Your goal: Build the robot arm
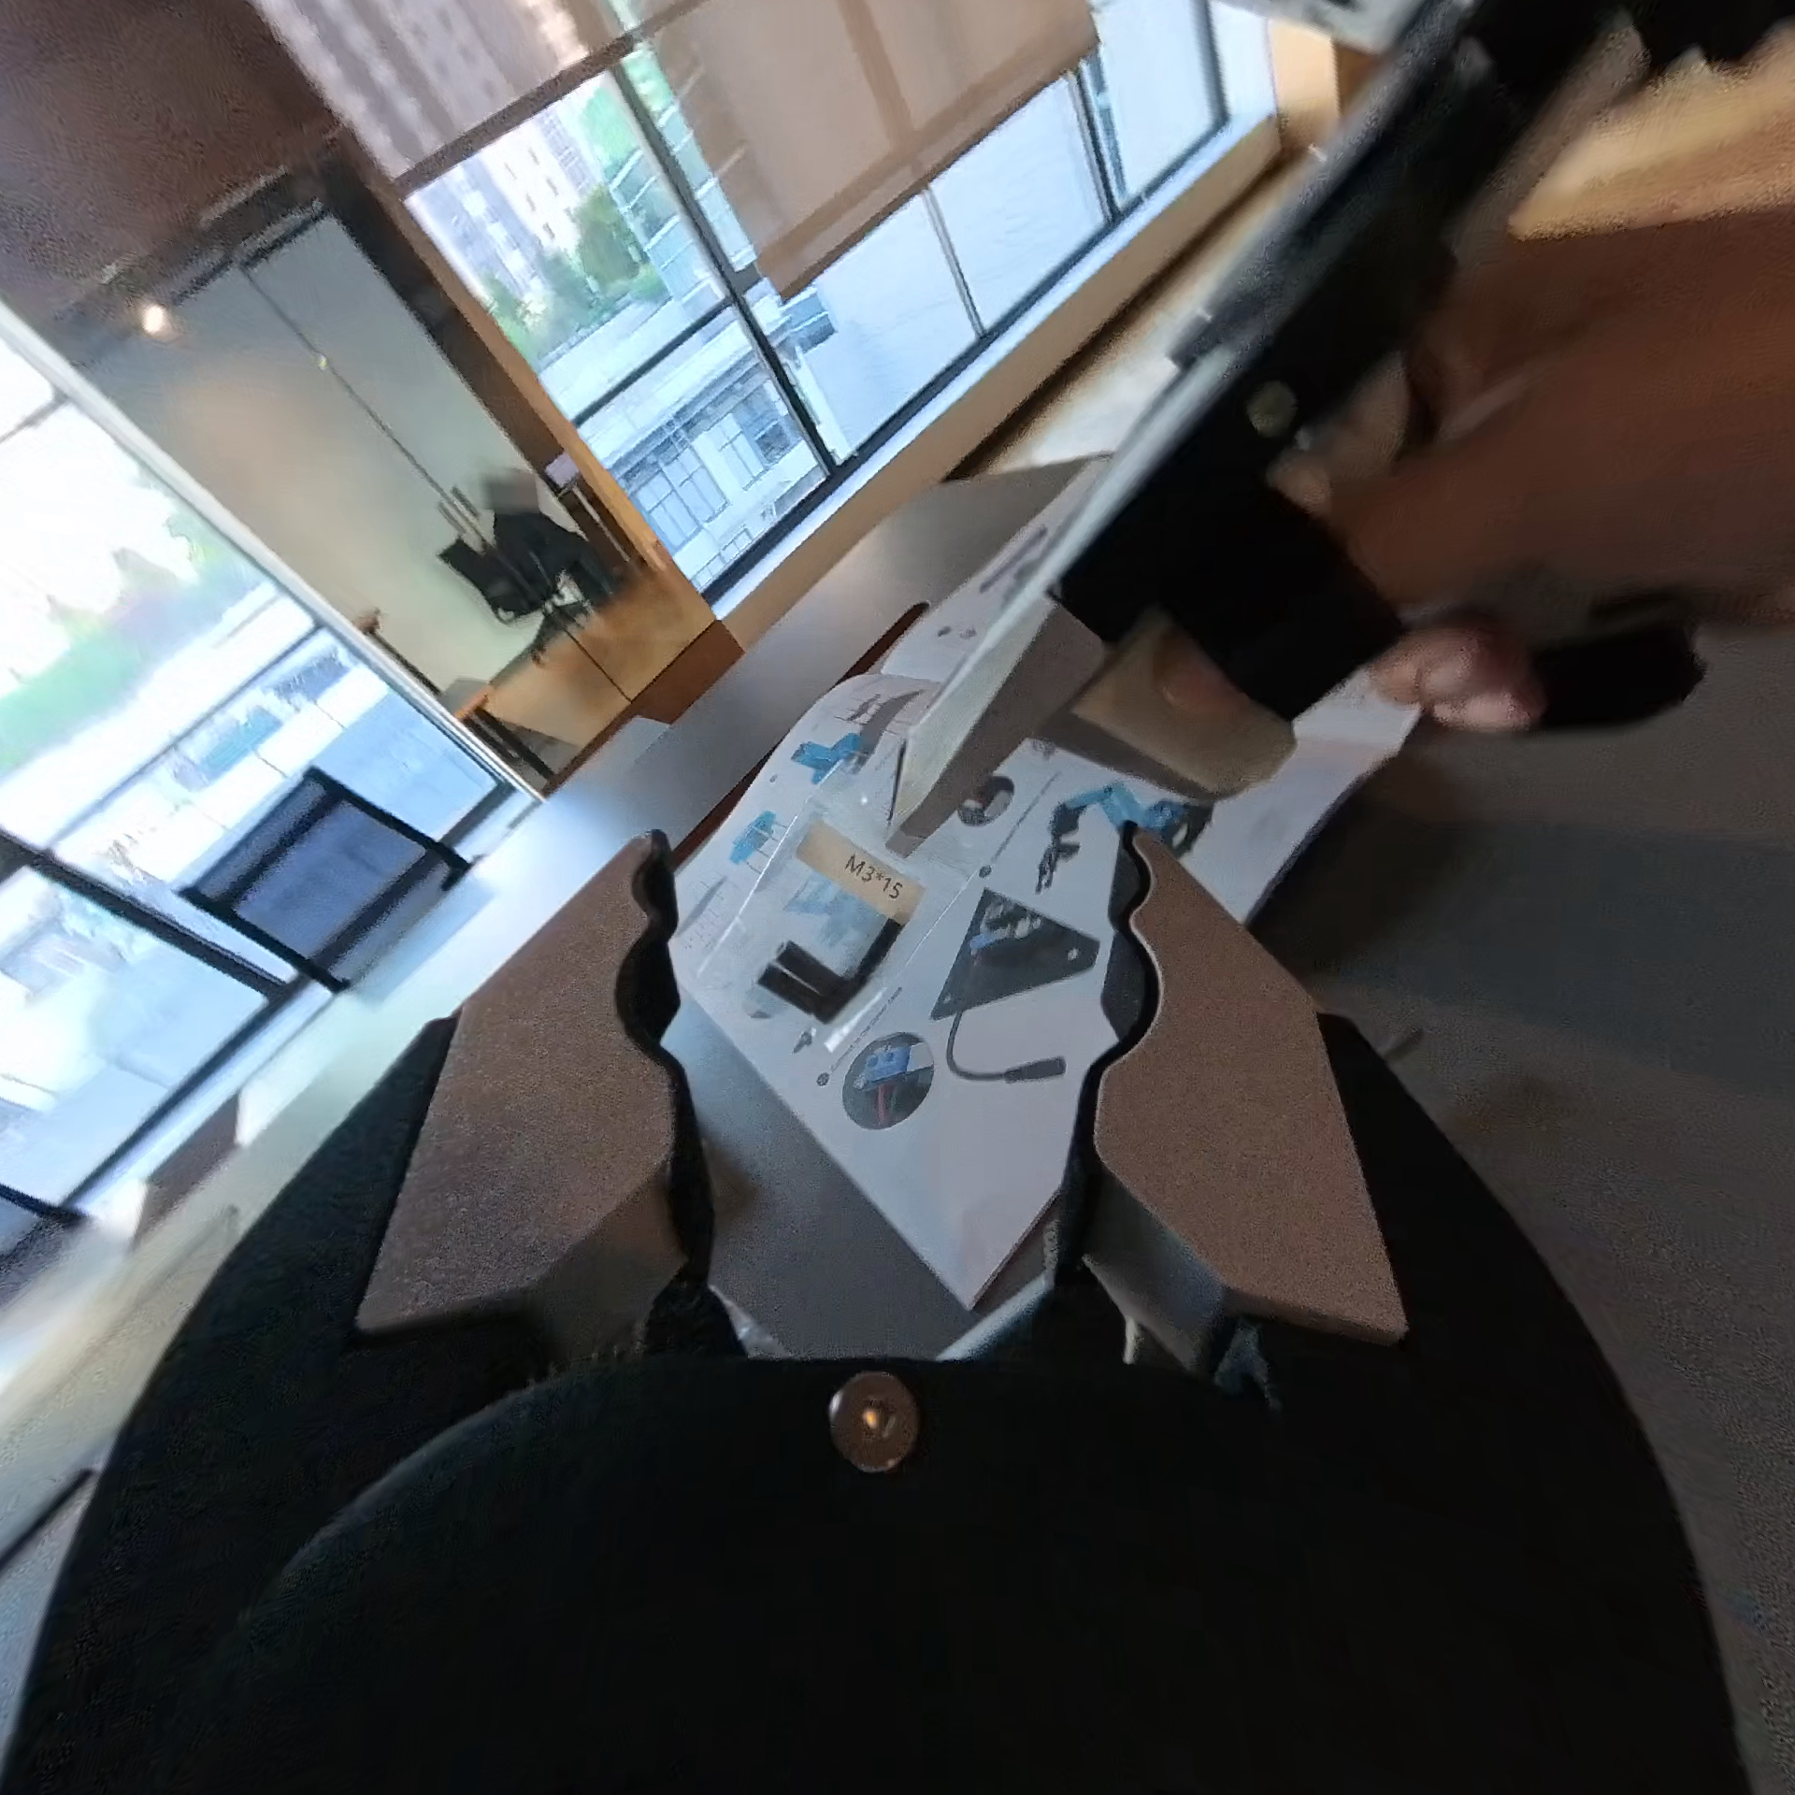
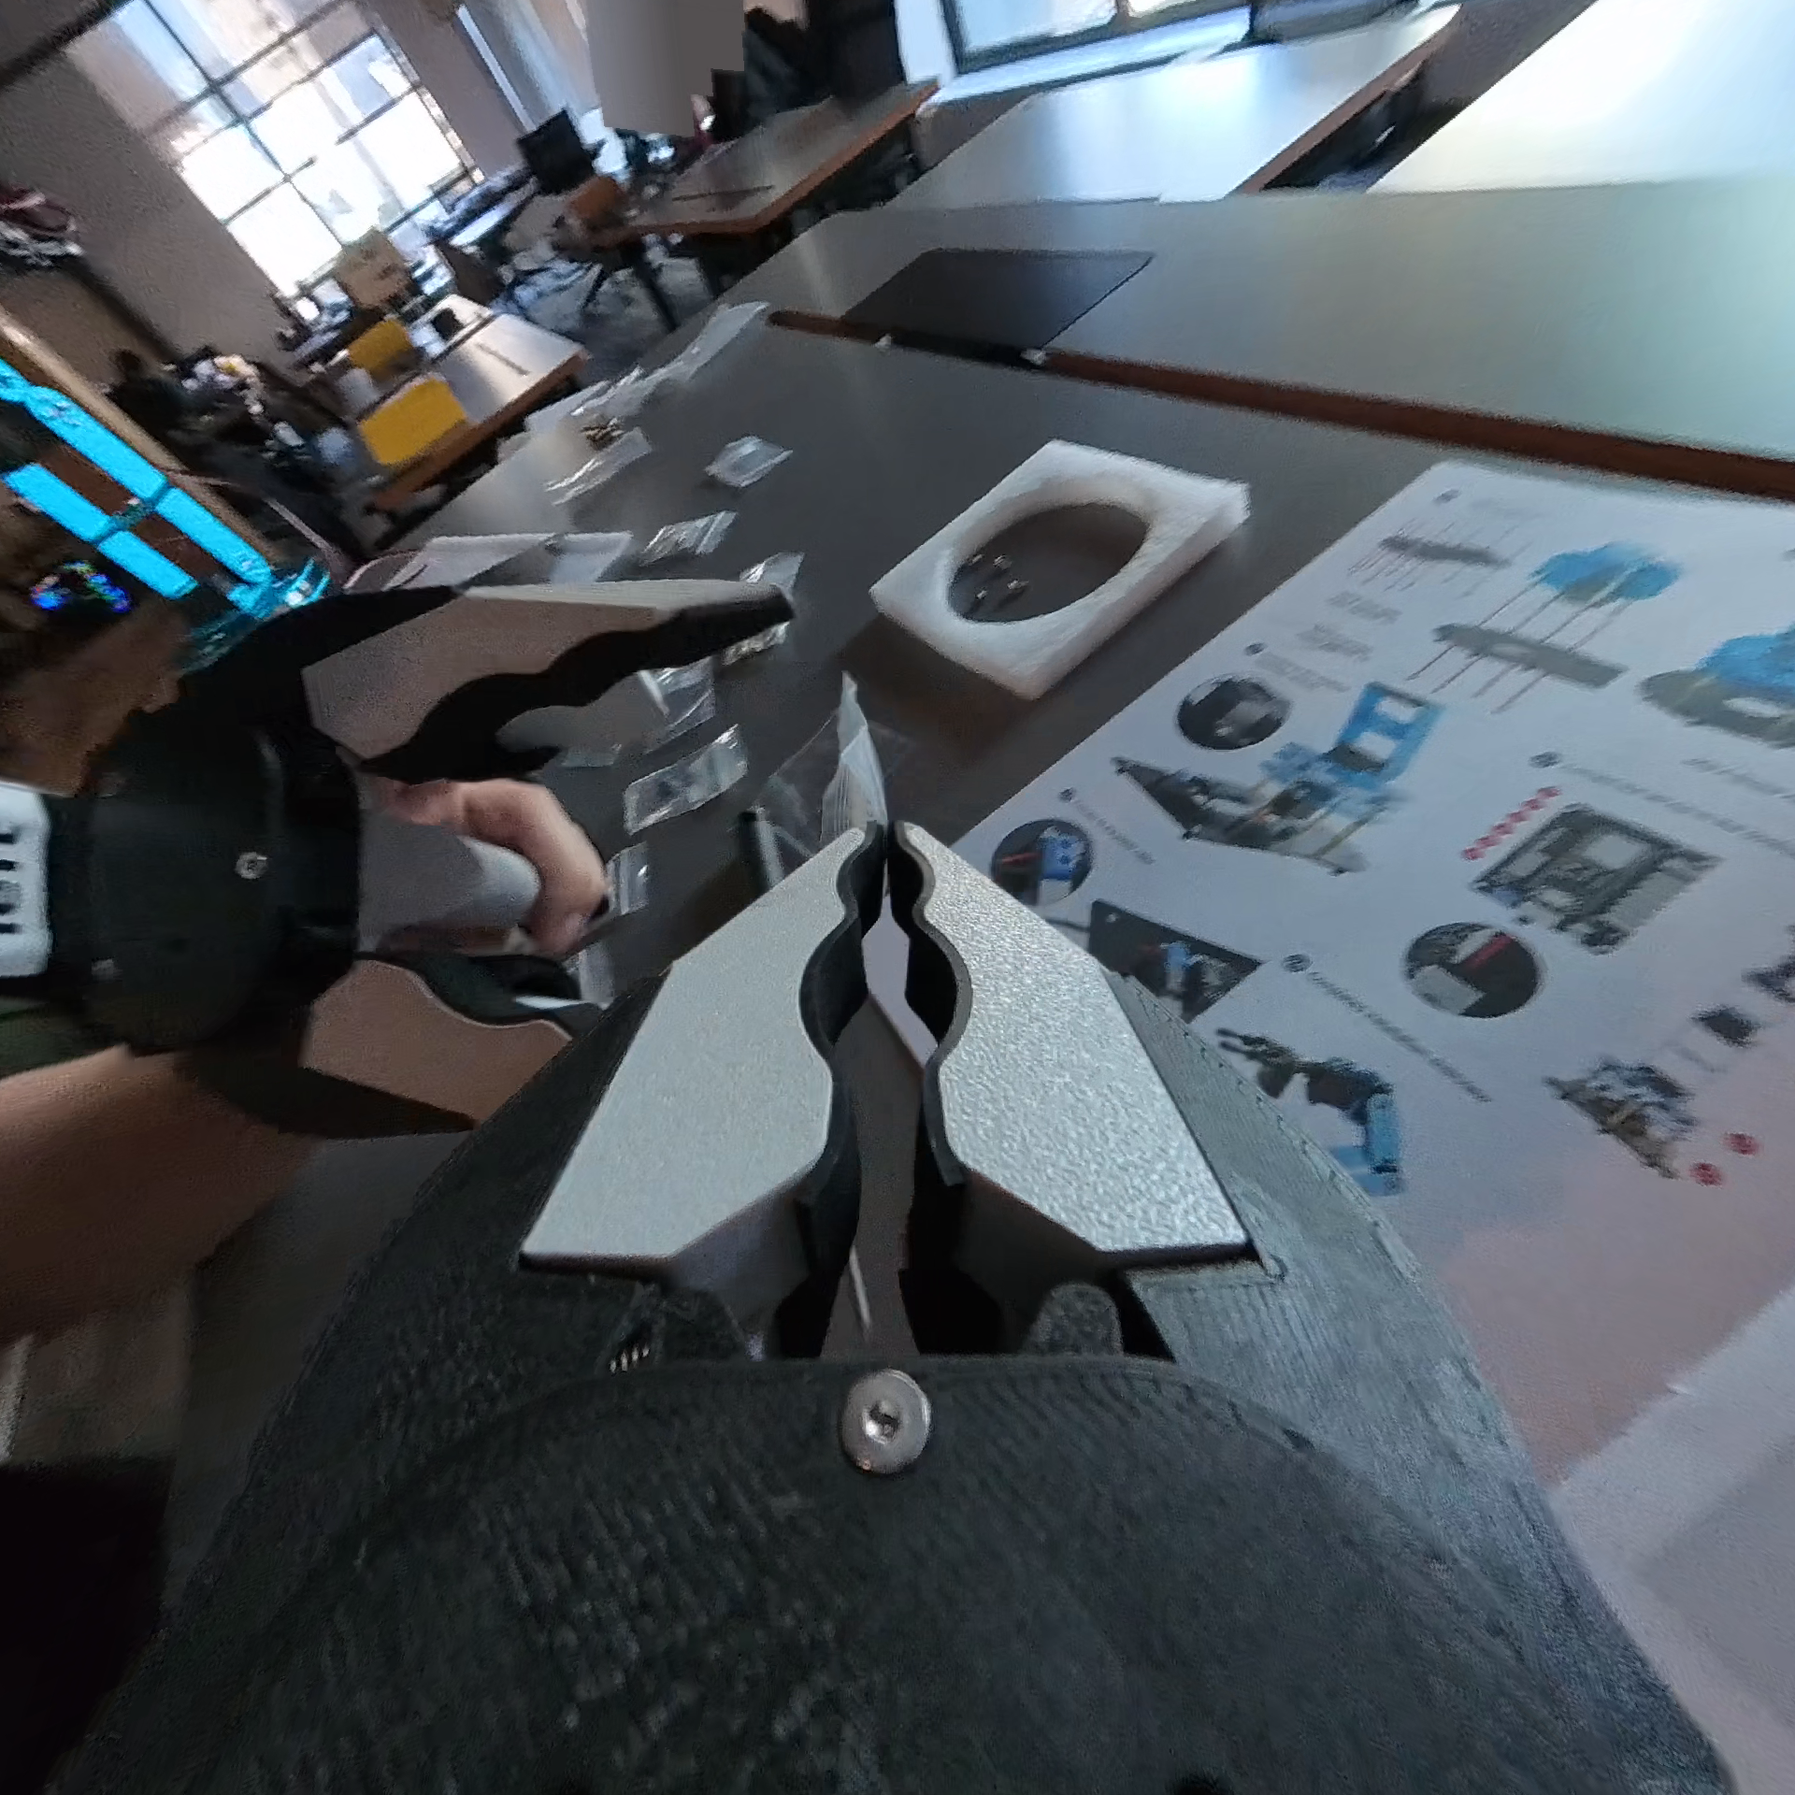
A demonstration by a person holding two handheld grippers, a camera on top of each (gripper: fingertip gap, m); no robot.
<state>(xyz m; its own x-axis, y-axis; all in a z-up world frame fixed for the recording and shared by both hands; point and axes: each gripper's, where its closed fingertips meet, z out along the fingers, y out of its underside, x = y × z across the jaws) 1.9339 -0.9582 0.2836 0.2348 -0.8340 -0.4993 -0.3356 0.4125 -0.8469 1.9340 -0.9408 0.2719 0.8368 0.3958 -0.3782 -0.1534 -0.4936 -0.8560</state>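
Lead: Fingers on the left gripper [image 1: 894,855]?
Tech: Spread wide, nothing between them. They're tilted down over the printed sheet [image 1: 874,1146].
Lead: Right gripper [image 2: 889,847]?
Tech: Fingers closed, tips touching. They pinch the thin edge of a clear bag [image 1: 845,932].
Lead: Where's the bag?
Tech: Over the sheet, in the gap ahead of the left fingers. It has a tan label. Can't tell if it touches the paper.
Lead: And the sheet?
Tech: Flat on the dark counter [image 2: 971,437], to the right of the right gripper in the right wrist view. It has colour pictures of blue and black parts.
Lead: Anything else on the counter?
Tech: White foam block [image 2: 971,631] with an oval cutout, just beside the sheet's far end. A few small screws [image 2: 991,578] lie inside the cutout. Small clear packets [image 2: 680,787] are scattered beyond the left gripper. Black mat [image 2: 1000,282] farther back, past a wooden edge strip.
Lead: Hands?
Tech: One hand [image 2: 515,864] is wrapped on the left gripper's handle. Another hand [image 1: 1457,670] is on the right gripper, blurred.
Lead: Background?
Tech: Tall windows [image 1: 680,340] in the left wrist view. More tables and yellow boxes [image 2: 408,418] in the right.
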